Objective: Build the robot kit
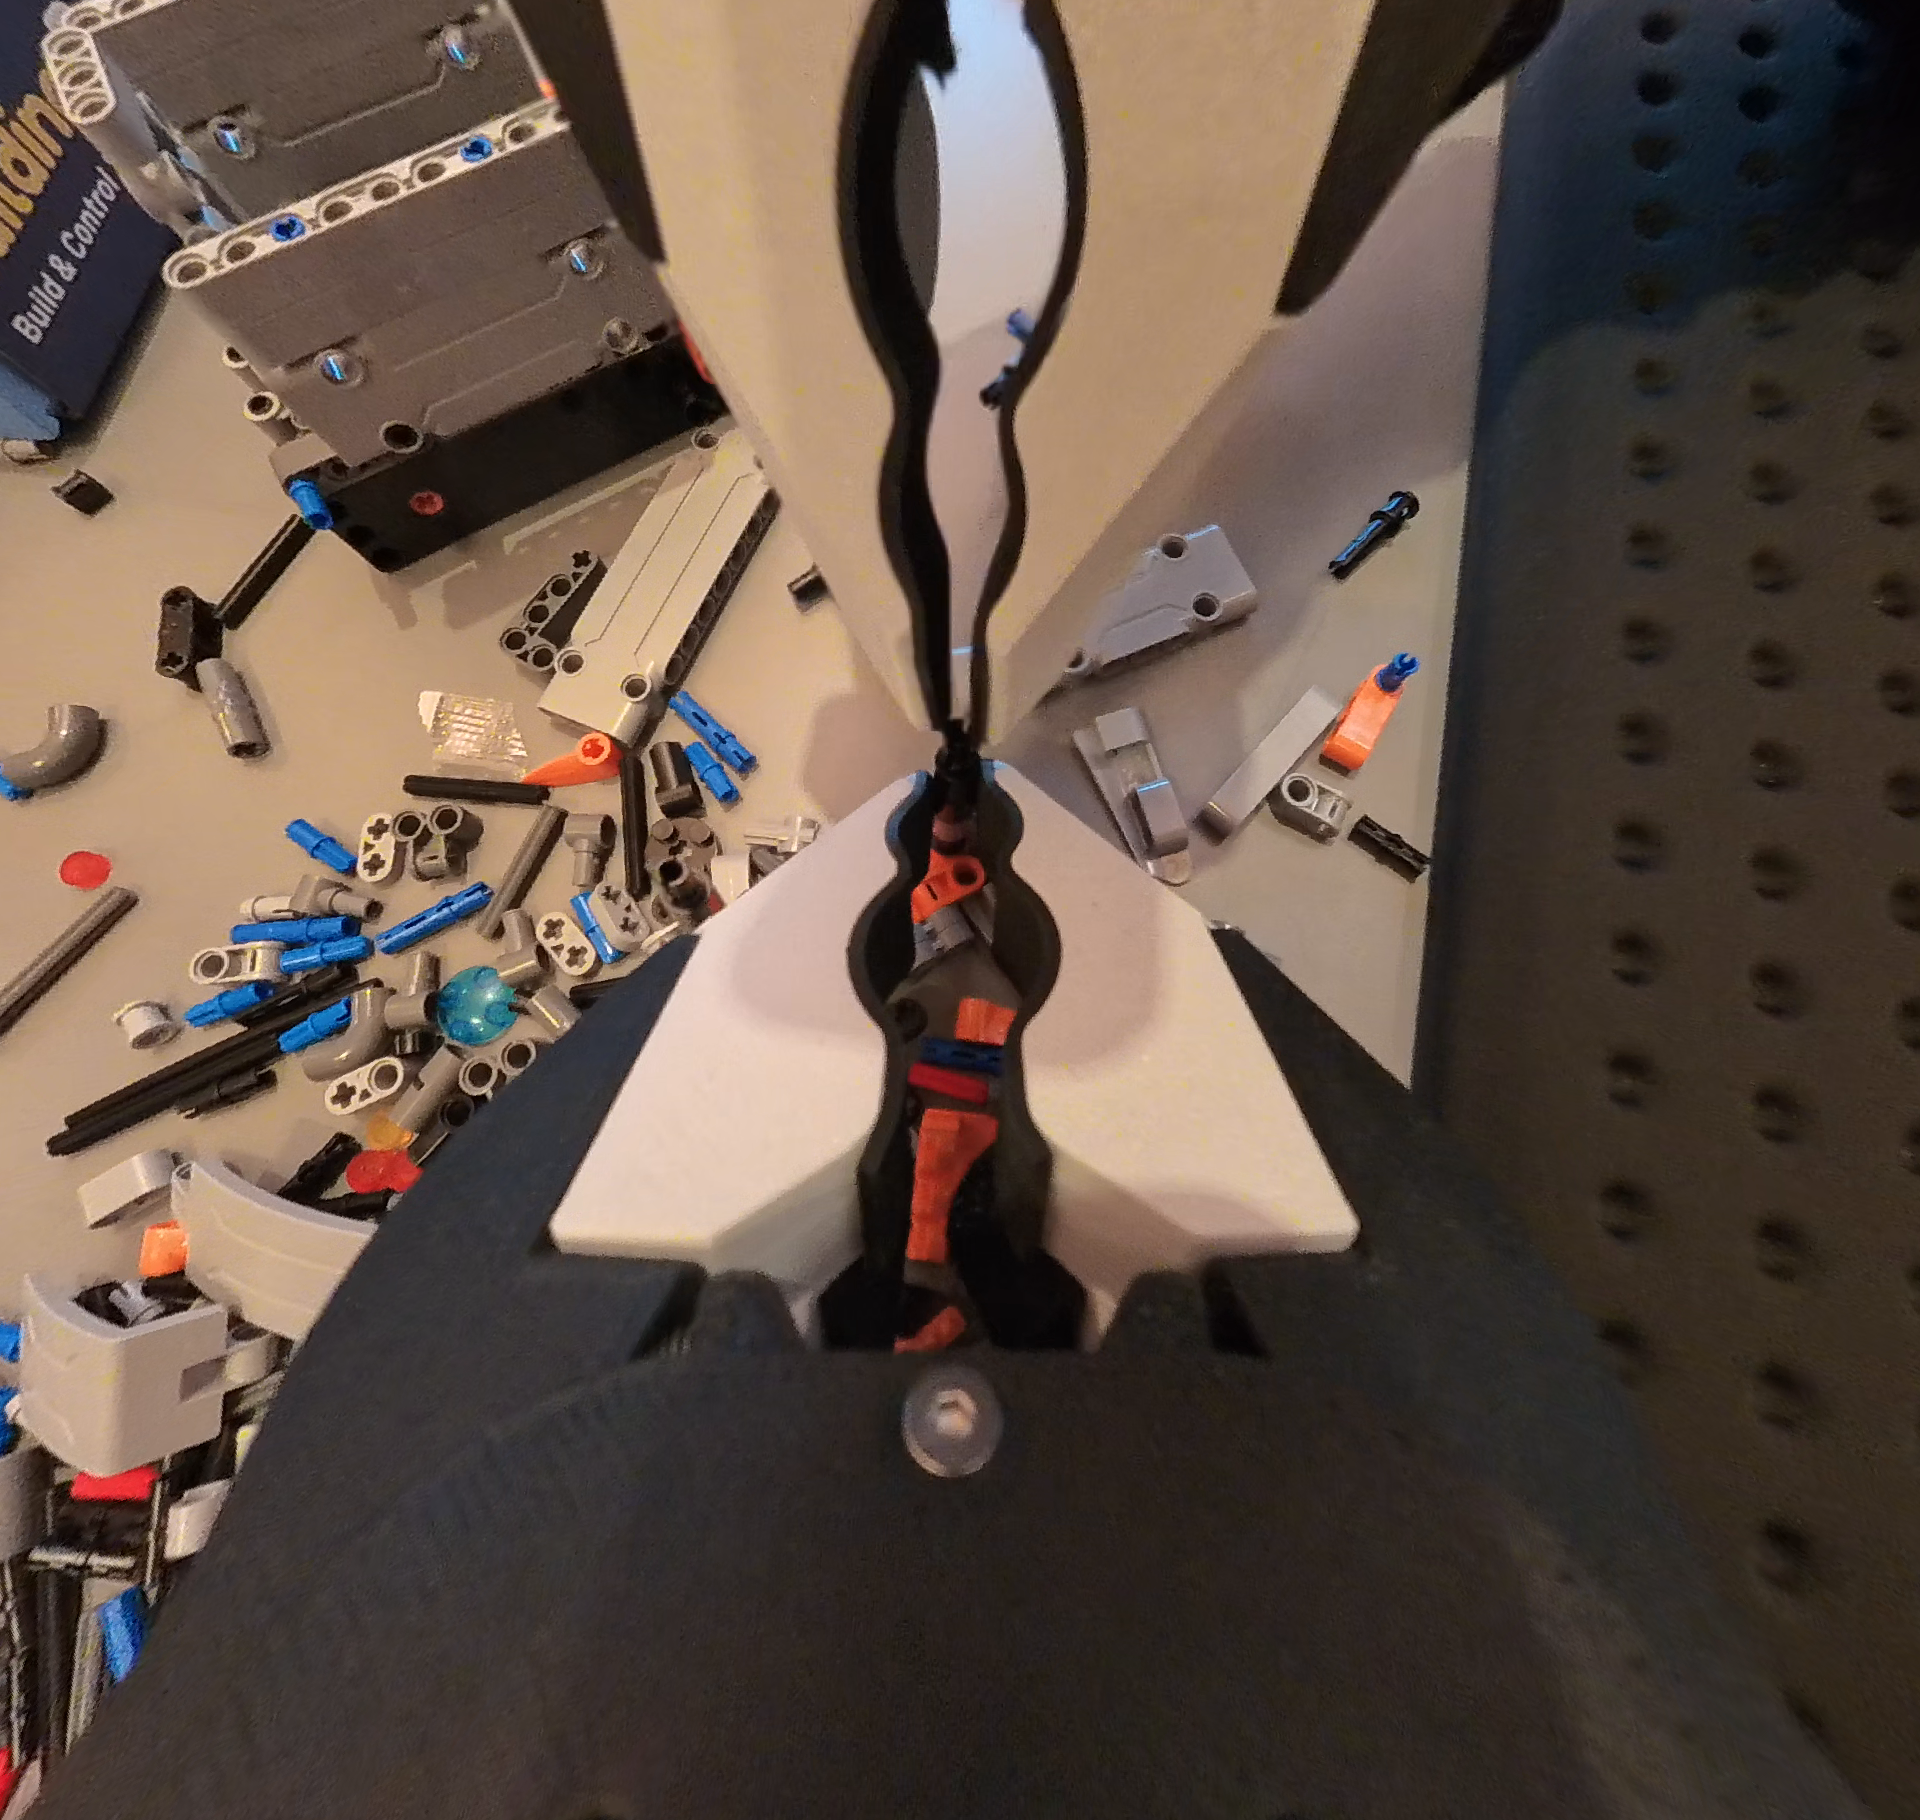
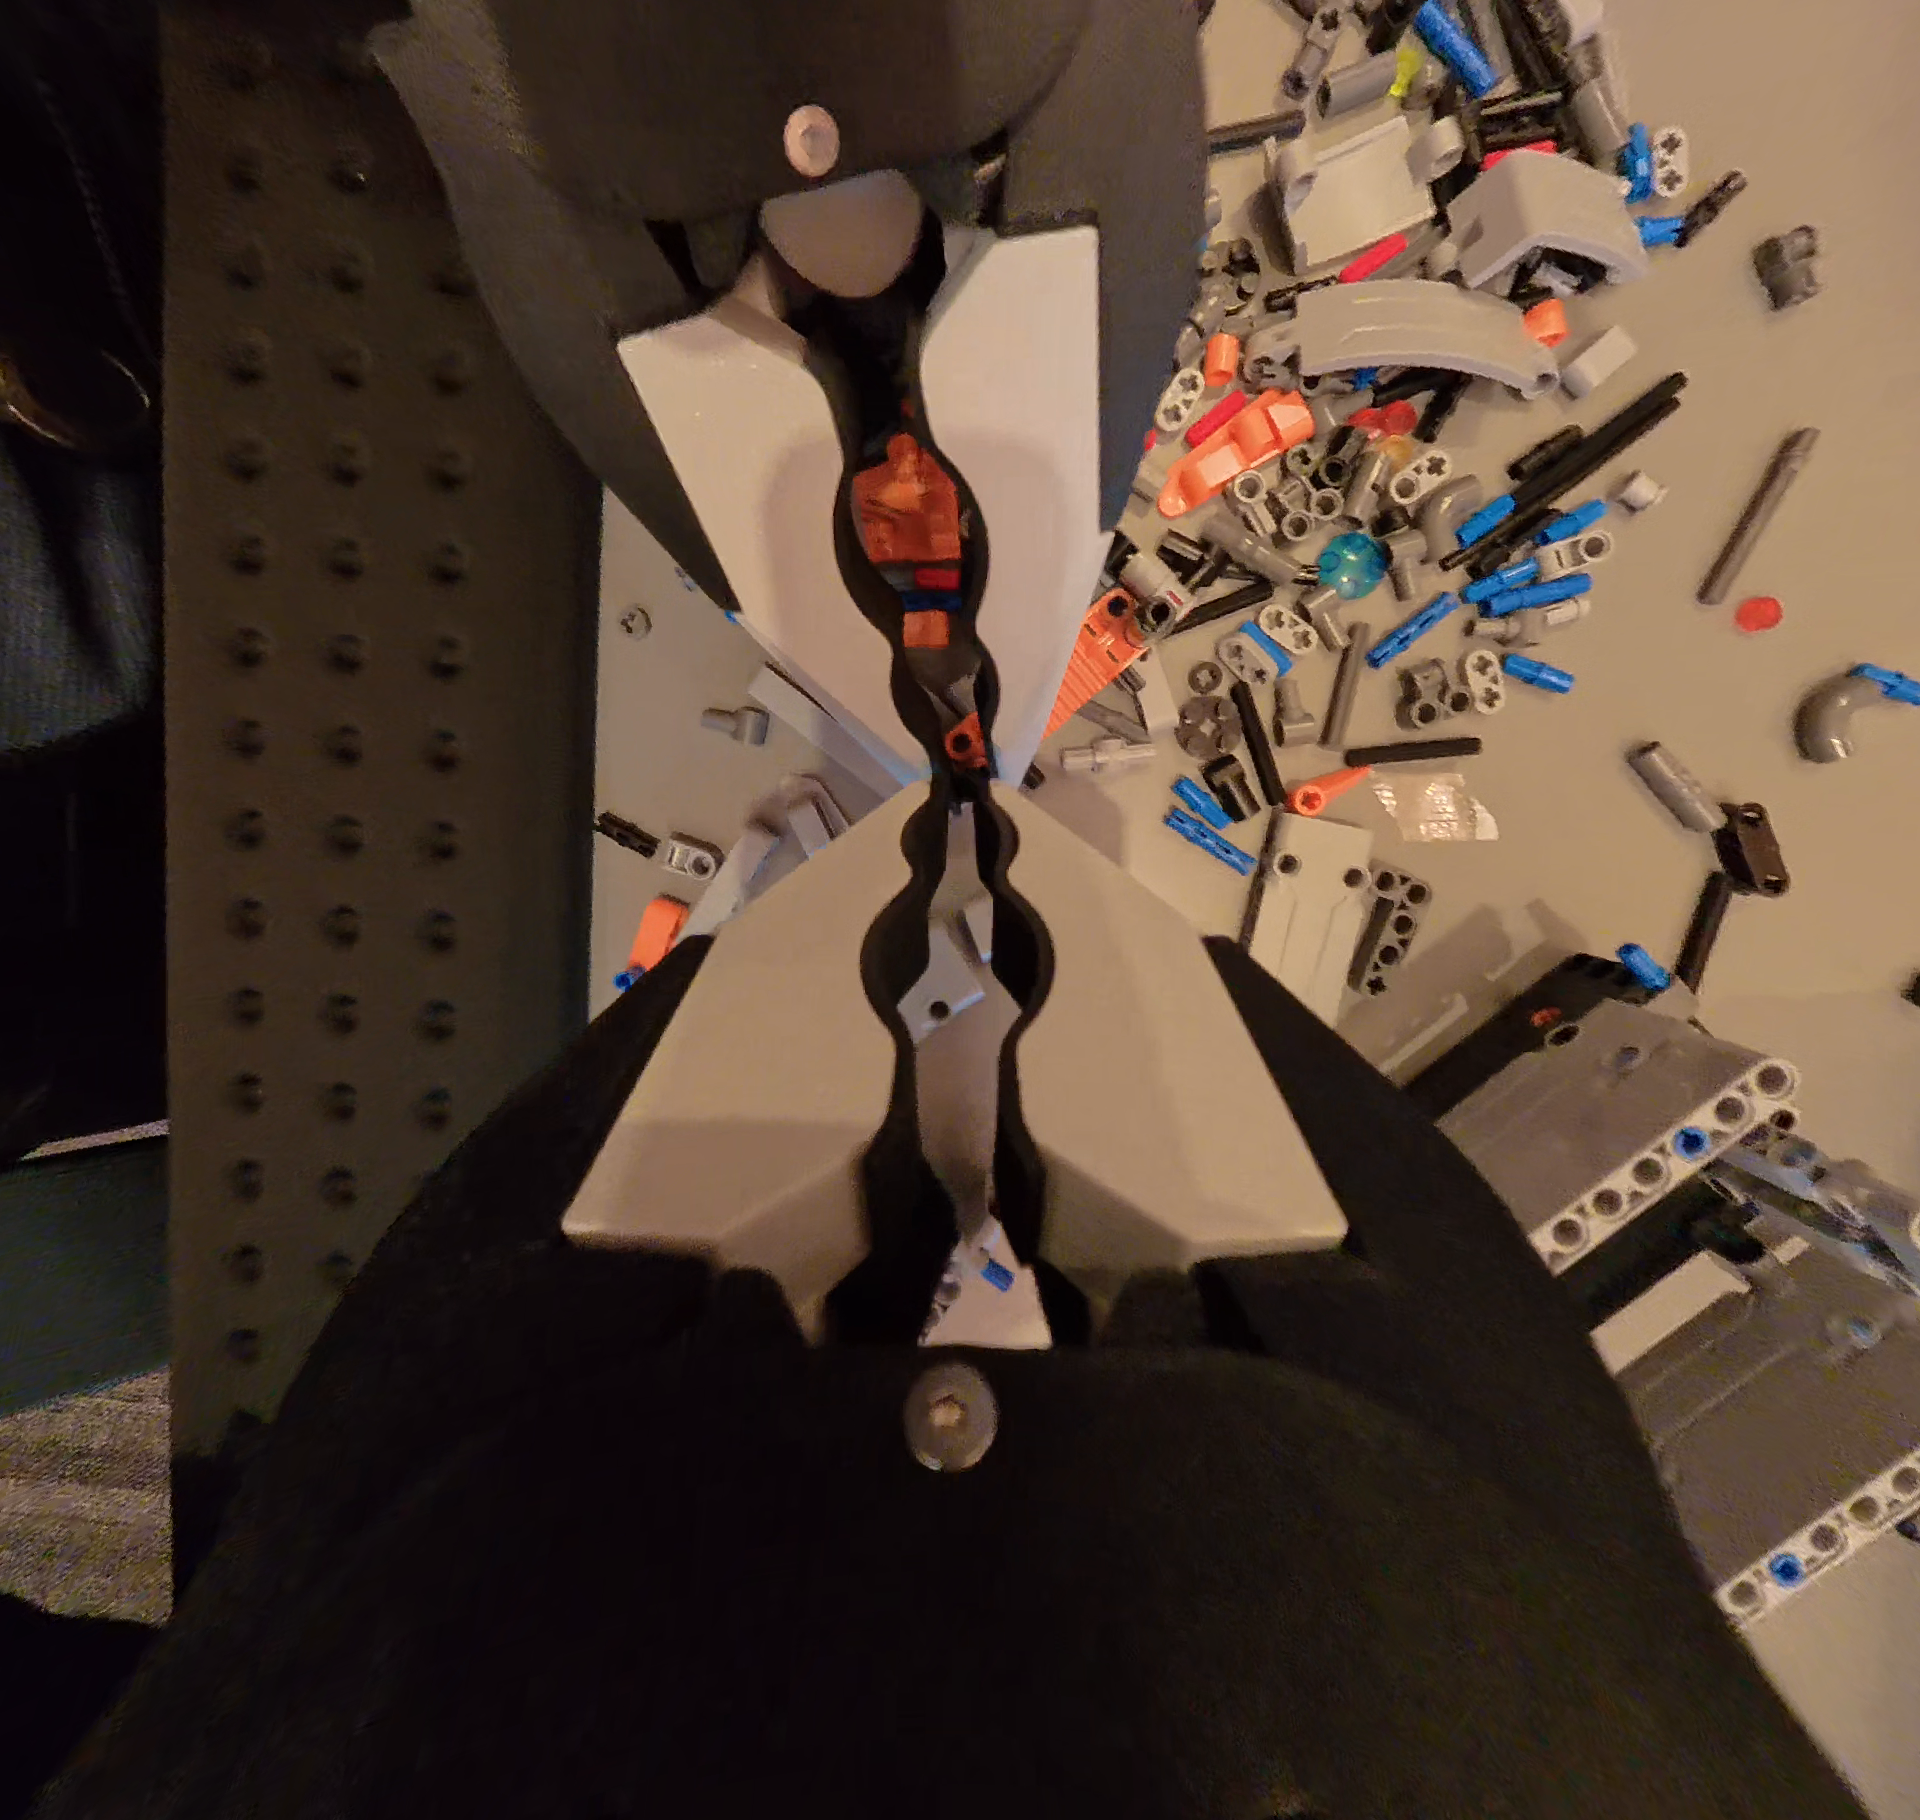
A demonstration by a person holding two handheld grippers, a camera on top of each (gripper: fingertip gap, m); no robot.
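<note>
small black part (image 1: 954, 764) pinched between both hand-held grippers

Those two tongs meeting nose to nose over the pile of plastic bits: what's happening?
A person holds a pair of tongs in each hand, tips touching above a beige table. The left tongs are shut on a small orange, grey and black brick-built assembly. The right tongs are closed at the tips, meeting that assembly's end. Loose blue pins, black axles and grey connectors lie scattered beside a large grey panelled block.

Warm dim light falls on a beige tabletop (image 1: 1299, 482) beside a dark perforated panel (image 1: 1714, 627).
</note>
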